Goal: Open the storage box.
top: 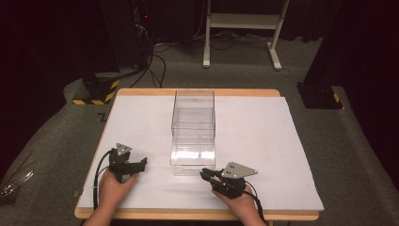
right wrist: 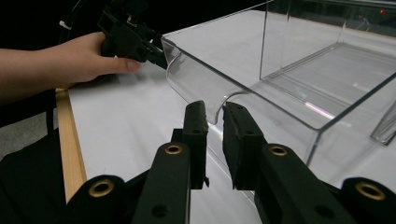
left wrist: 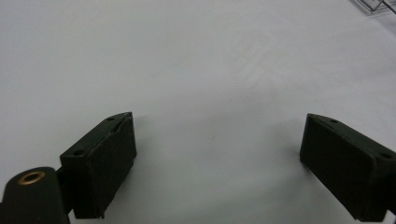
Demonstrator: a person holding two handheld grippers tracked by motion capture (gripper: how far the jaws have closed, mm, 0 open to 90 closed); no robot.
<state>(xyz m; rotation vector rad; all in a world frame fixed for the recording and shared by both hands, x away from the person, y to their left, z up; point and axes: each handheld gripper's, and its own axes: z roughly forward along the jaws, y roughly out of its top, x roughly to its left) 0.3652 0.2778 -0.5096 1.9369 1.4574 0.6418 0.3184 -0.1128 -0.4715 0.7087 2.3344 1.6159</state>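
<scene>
Dim room, dark floor; white-topped table in middle. Clear drawer box at table centre, long axis running away from person, pulled-out drawer facing near edge. Right gripper nearer, jaws nearly together about drawer's curved front lip, clamp uncertain. Left gripper left of drawer, jaws wide apart, empty.

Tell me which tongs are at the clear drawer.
The right tongs: their jaws straddle the drawer's front lip; the left tongs gape over bare table.
</scene>
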